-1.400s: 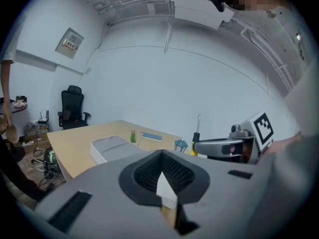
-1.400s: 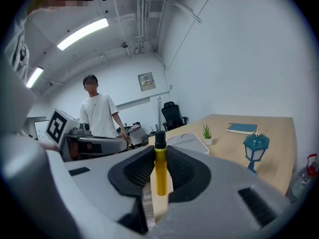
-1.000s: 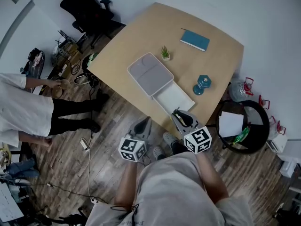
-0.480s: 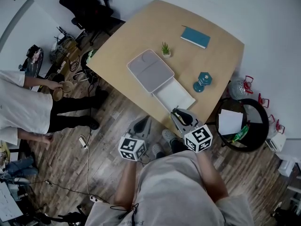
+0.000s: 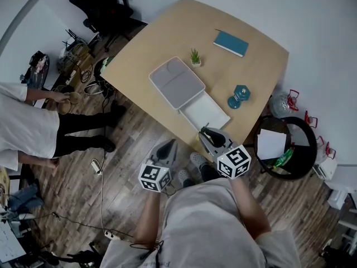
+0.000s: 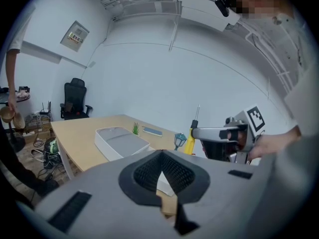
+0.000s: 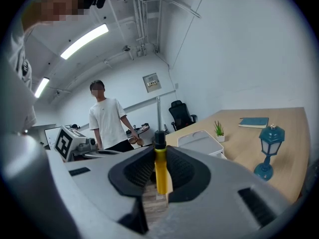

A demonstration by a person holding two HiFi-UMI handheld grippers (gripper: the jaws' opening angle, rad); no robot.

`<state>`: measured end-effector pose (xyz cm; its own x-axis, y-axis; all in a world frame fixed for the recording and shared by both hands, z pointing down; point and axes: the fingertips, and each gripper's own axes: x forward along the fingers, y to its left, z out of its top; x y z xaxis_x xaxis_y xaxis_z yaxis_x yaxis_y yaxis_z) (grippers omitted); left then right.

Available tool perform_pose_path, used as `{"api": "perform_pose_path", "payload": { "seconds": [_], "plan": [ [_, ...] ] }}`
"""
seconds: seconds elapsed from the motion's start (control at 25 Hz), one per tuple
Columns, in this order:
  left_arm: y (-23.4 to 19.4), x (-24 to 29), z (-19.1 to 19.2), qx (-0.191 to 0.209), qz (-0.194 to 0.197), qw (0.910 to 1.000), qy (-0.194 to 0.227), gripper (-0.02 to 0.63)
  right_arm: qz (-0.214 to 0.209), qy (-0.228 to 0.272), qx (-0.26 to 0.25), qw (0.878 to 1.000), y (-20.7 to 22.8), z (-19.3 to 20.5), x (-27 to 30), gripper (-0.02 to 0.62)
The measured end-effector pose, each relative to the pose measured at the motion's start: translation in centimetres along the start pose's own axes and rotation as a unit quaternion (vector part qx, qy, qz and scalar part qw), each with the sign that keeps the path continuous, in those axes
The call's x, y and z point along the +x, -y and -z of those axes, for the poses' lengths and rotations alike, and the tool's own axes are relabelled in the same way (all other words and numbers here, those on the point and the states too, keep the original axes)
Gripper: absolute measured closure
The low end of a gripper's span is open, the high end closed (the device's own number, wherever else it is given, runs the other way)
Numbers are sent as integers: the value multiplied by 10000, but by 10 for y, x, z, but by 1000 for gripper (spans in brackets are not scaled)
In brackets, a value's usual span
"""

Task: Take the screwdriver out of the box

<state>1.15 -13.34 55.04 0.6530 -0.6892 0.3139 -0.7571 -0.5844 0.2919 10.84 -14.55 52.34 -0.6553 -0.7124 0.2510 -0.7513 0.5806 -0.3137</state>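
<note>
Wood flooring [image 5: 128, 166] lies under both grippers at the counter's [image 5: 251, 71] near edge. Right gripper [image 5: 211, 137], tilted slightly down, has its jaws grasping the yellow screwdriver [image 7: 160, 171] upright, outside the white box [image 5: 176, 82]. Left gripper [image 5: 169, 147] alongside: jaws clenched, empty.

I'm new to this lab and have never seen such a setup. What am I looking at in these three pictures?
There is no robot here: a person holds a two-jaw gripper in each hand. One picture comes from a camera on their head, looking down. The other two cameras ride on the grippers and look along the jaws. On the light wooden table sit an open white box, a small potted plant, a teal notebook and a teal lantern ornament. The right gripper clamps a yellow-handled screwdriver, shaft up. The left gripper is shut and empty.
</note>
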Motion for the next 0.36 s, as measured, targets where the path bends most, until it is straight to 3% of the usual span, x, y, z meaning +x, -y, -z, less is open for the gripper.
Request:
{"api": "perform_pose_path", "payload": {
  "seconds": [0.36],
  "plan": [
    [2,-1,1,-155,86,9998,106,601,34,10,92,10000,3,-1,3,515]
  ]
}}
